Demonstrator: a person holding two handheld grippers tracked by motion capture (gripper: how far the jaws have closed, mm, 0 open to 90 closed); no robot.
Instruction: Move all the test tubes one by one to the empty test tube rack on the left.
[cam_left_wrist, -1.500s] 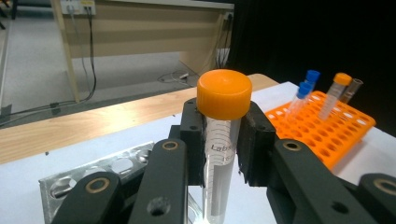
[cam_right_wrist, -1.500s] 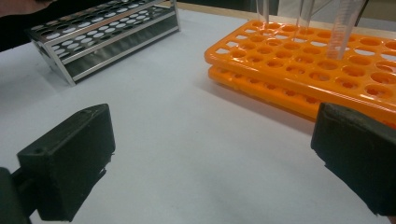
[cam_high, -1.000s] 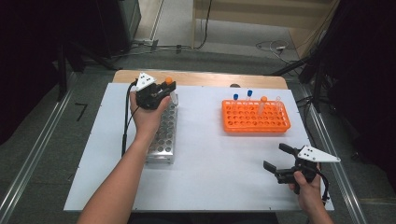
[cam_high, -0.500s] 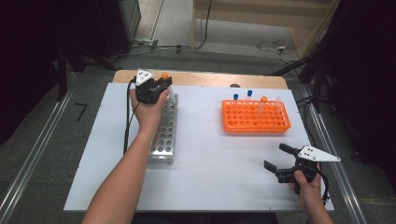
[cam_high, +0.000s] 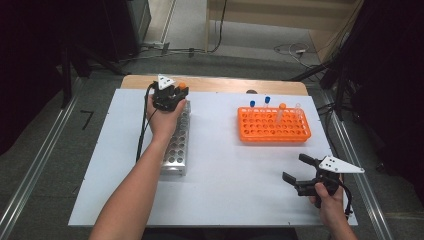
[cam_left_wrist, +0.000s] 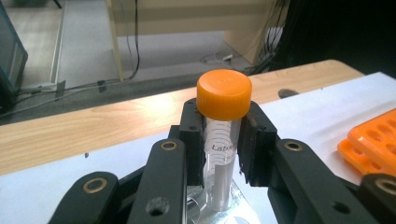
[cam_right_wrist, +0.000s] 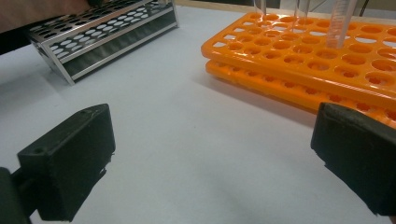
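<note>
Orange-capped tube clamped upright in left tool, now moved to far end of metal rack and lower than second ago, tip entering hole. Seating judged imminent. Right tool gapes empty, well apart from rack, near orange rack.

Orange cap on a clear tube with dark lettering, black left tool, silvery metal rack, bright orange rack, blue-capped tubes, white tabletop with a pale wood edge.
</note>
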